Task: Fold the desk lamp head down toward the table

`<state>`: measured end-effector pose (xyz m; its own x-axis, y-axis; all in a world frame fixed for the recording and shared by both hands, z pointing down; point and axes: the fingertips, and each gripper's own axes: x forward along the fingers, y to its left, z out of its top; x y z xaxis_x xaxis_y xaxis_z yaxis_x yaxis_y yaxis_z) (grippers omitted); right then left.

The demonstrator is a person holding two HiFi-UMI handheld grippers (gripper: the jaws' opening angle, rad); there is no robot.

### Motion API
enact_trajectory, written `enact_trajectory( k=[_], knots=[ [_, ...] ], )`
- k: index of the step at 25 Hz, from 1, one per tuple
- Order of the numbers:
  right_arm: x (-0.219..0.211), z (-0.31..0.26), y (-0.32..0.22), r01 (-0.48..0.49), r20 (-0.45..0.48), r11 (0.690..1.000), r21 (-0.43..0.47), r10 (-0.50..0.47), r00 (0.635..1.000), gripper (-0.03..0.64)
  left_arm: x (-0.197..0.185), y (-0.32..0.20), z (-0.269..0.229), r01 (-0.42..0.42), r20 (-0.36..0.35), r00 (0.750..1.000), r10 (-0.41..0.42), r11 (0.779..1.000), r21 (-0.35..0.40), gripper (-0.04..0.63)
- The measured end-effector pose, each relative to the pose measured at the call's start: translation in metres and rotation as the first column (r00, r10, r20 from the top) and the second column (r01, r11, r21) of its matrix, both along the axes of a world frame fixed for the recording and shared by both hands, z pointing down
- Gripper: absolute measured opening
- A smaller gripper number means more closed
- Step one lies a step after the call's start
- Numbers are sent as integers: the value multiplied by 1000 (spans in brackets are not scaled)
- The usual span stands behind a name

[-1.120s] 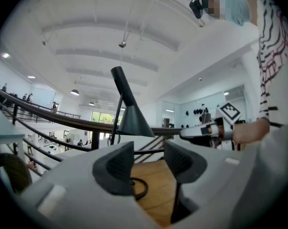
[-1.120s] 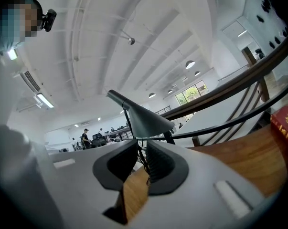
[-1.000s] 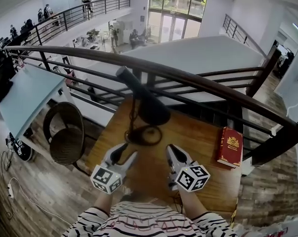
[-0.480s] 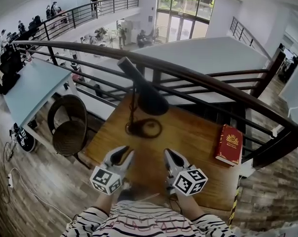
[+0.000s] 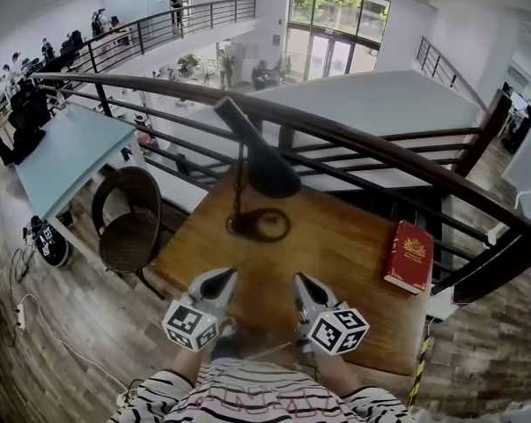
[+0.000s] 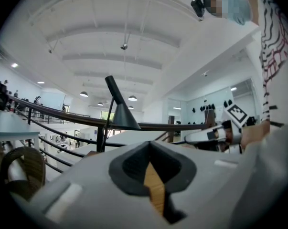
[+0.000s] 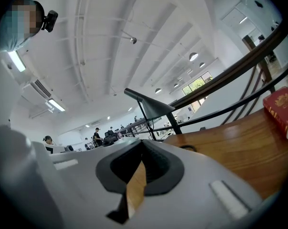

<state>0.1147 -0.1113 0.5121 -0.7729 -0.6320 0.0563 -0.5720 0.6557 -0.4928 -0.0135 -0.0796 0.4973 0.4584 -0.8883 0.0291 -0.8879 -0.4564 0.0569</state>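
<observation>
L gripper point(image 5: 221, 276) & R gripper point(image 5: 300, 282) backed off lamp point(image 5: 263, 173); jaws just closed, empty.

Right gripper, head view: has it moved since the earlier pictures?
Yes. The right gripper has drawn back from the lamp base, toward the table's near edge.

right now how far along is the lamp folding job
Looks done: the lamp head faces down toward the table, above its base. In hand: nothing; the left gripper and right gripper are both shut and empty near the table's front edge, apart from the lamp head. Left: seemingly nothing.
</observation>
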Motion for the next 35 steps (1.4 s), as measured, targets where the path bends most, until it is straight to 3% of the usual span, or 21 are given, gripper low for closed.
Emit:
enact_trajectory(
  k=[14,35],
  knots=[
    [13,9,26,-3,-57,1000,-3,3,998,0,23,24,14,-42,-8,999,42,998,-41,2],
    [5,0,23,-21,-87,1000,19,23,996,0,15,27,6,-66,-11,998,65,997,-33,2]
  ],
)
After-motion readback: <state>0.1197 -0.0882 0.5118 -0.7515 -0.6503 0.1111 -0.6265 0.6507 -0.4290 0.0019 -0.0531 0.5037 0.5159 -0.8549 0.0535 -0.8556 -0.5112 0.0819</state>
